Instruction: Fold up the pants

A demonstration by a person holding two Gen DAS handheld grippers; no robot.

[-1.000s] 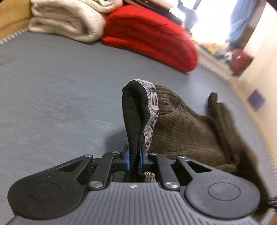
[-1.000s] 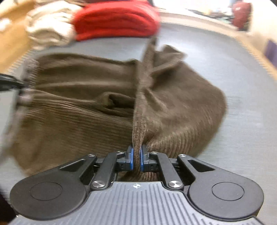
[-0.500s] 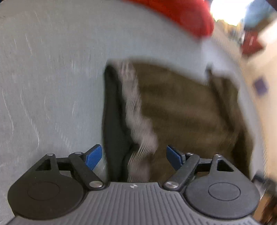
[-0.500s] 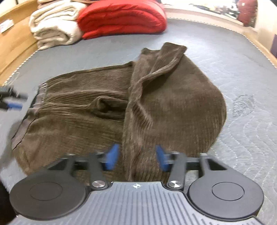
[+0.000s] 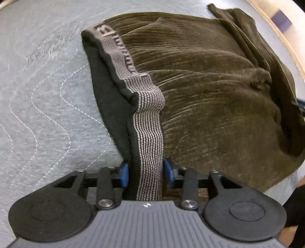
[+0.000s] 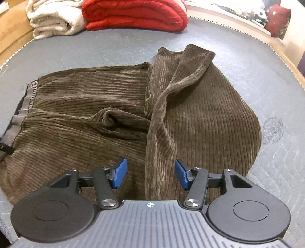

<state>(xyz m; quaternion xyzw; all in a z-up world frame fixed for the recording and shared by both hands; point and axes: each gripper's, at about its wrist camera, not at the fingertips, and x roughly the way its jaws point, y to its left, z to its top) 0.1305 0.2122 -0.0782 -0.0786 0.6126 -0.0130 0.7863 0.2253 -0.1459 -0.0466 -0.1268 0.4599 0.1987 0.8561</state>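
Observation:
Brown corduroy pants [image 5: 209, 85] lie crumpled on a grey quilted mattress [image 5: 47, 95]. Their grey striped waistband [image 5: 150, 118] runs flat between the blue pads of my left gripper [image 5: 146, 172]. Its jaws are closing, and the pads stand right beside the band's edges without pinching it. In the right wrist view the pants [image 6: 85, 114] spread wide, waistband [image 6: 31, 95] at the left. A raised fold of a leg [image 6: 158, 152] runs up between the jaws of my right gripper [image 6: 150, 175]. Those jaws are closing slightly, with gaps between pads and fabric.
A folded red blanket [image 6: 133, 13] and a cream blanket [image 6: 53, 21] lie at the far end of the mattress [image 6: 276, 95]. A wooden frame [image 6: 11, 28] borders it at the left. A red cushion [image 6: 278, 19] sits beyond the far right edge.
Both grippers let go of the pants and the cloth dropped flat. The left gripper then tipped downward and narrowed around the waistband. The right gripper drew back toward the near edge.

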